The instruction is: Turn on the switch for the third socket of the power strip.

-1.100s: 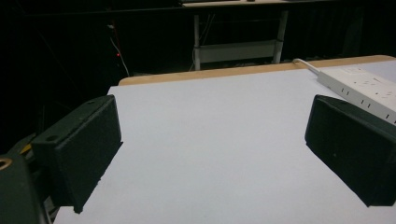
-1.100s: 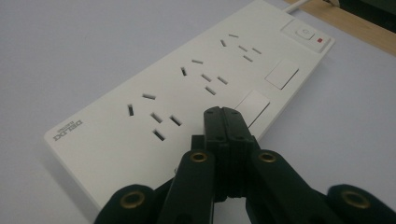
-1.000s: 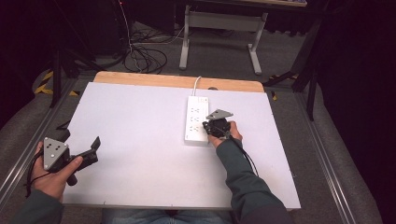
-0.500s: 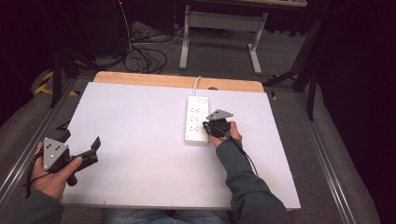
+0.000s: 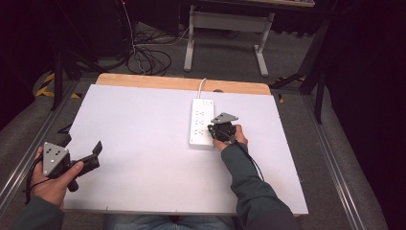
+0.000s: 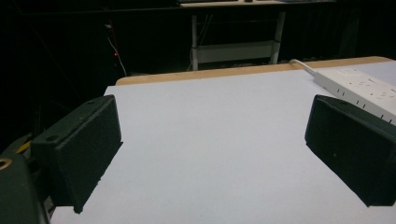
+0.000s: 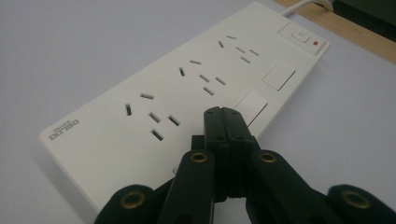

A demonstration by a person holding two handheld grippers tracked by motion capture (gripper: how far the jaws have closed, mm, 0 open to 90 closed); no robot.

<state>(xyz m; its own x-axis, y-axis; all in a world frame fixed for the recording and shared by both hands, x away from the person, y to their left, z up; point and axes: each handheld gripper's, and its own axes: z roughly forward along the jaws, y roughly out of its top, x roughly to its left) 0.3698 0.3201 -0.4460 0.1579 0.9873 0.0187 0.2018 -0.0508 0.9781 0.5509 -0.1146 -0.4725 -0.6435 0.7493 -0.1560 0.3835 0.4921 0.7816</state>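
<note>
Item: power strip, desk centre. Right gripper clamped empty at its 3 o'clock; press one switch squarely. Left gripper wide.

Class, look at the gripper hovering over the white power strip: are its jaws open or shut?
Shut. In the right gripper view, the right gripper has its two black jaws pressed together with nothing between them, tips poised over the power strip.

High view overhead, facing forward; tool views low, sharing the power strip.
</note>
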